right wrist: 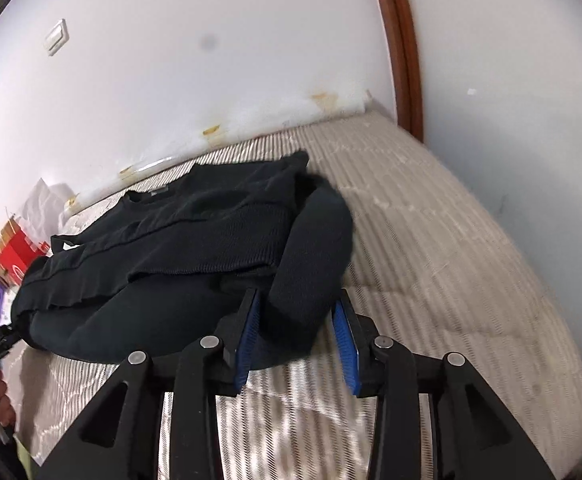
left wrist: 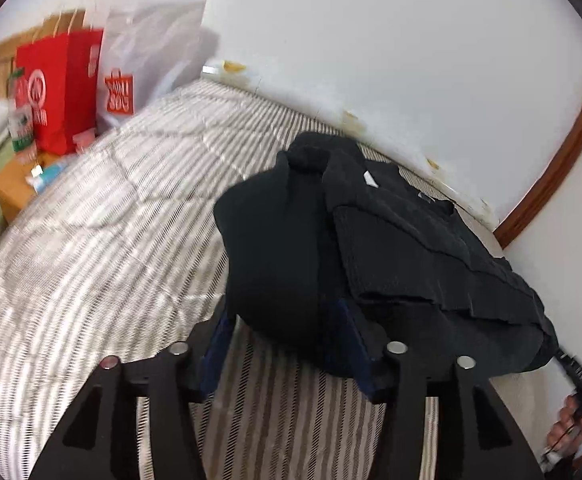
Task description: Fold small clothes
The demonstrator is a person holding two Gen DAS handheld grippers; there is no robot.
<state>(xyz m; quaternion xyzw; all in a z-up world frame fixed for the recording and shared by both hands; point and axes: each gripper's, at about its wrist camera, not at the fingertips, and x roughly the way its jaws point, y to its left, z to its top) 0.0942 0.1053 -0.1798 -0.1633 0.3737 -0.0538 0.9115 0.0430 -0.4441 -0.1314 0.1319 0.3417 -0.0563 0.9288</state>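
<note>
Fingers of your left gripper (left wrist: 287, 344) and right gripper (right wrist: 297, 336) stand spread, pinching nothing, each straddling a near corner of the black knit sweater (right wrist: 195, 232), which lies folded on the striped mattress (left wrist: 103, 240), apparently just released there.

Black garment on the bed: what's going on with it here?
A person with a handheld gripper in each hand is folding a black sweater on a striped mattress. The garment is partly folded into a bundle. The left gripper and right gripper each have a fold of the sweater's near edge between their blue pads, but the jaws stand apart and do not look clamped. Shopping bags stand at the far end.
</note>
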